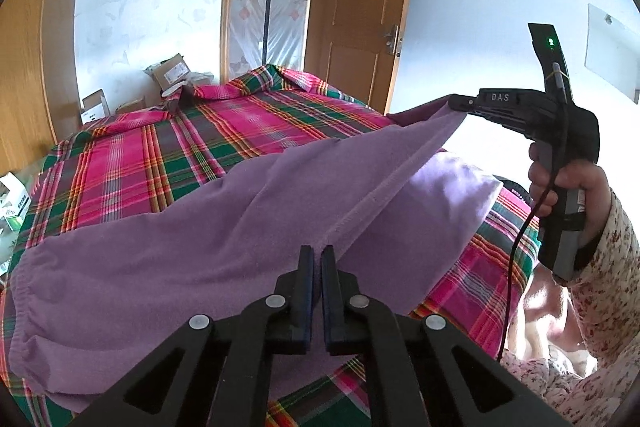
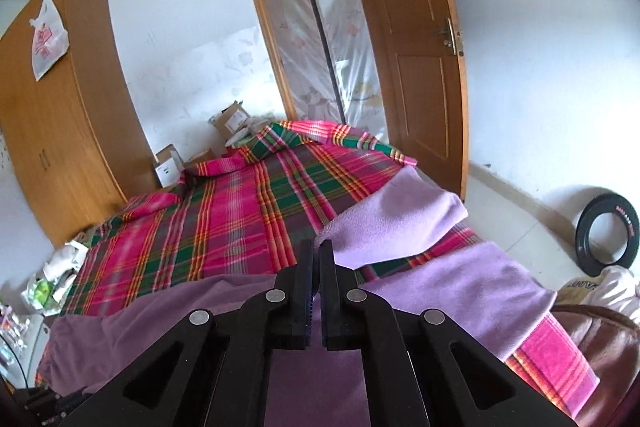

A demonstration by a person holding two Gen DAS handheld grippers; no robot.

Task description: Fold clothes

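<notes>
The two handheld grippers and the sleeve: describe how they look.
Both are matte black. The left gripper has blue-edged finger pads and silver pivot rivets. The right gripper has a pistol grip, white "DAS" lettering, a green light and a dark cable. The sleeve is cream with a red floral print.

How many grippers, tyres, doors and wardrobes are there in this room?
Grippers: 2, left and right, both shut on the purple cloth
Tyres: 1
Doors: 1
Wardrobes: 1
Total: 5
</notes>
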